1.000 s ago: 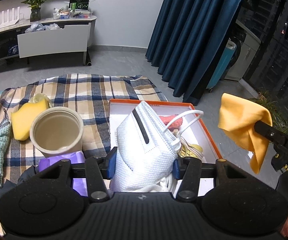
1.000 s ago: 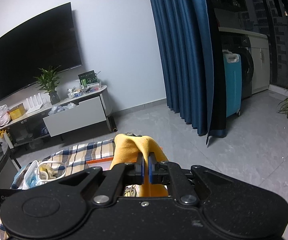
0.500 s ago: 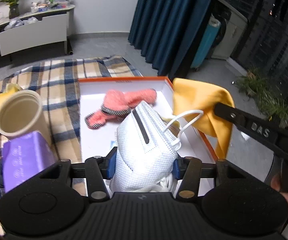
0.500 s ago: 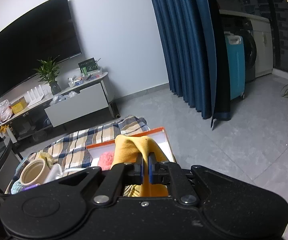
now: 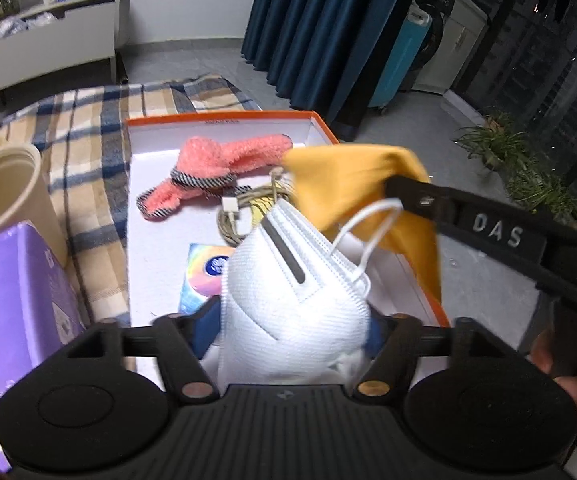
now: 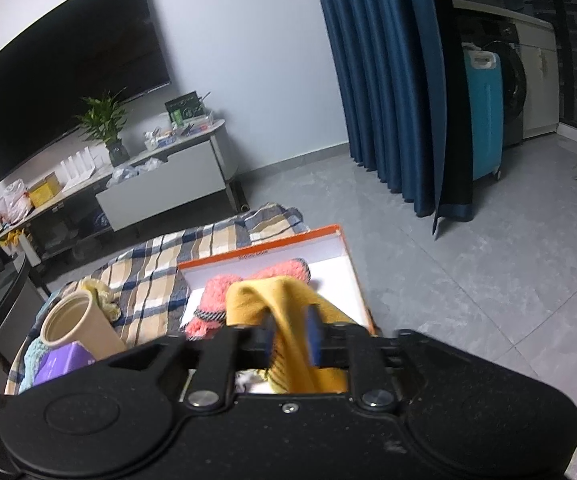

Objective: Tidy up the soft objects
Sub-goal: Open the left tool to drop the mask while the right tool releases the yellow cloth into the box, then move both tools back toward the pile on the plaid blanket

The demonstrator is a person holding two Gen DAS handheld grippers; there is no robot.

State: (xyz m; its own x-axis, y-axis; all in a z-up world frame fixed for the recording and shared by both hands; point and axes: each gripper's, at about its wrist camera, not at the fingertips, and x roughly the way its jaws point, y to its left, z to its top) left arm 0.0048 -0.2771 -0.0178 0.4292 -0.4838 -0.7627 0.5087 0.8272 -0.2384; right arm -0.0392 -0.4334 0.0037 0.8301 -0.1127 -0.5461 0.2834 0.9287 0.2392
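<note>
Left wrist: gripper point(image 5: 294, 330) over the box point(image 5: 424, 300), jaws just opening, mask point(image 5: 288, 292) loose between them, released to drop inside. Right wrist: gripper point(image 6: 290, 346) also just opening, cloth point(image 6: 288, 320) hanging between parted pads above the box point(image 6: 352, 276), ready to fall.

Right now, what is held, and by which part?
Nothing gripped: both tools just opened. Left tool surrounds mask at lower end; right tool, yellow cloth at fold.

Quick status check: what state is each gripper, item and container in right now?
Left gripper: jaws just been opening, face mask between them.
Right gripper: jaws just been opening, yellow cloth between them.
Orange box: lidless, pink sock inside.
Paper cup: upright, uncovered.
</note>
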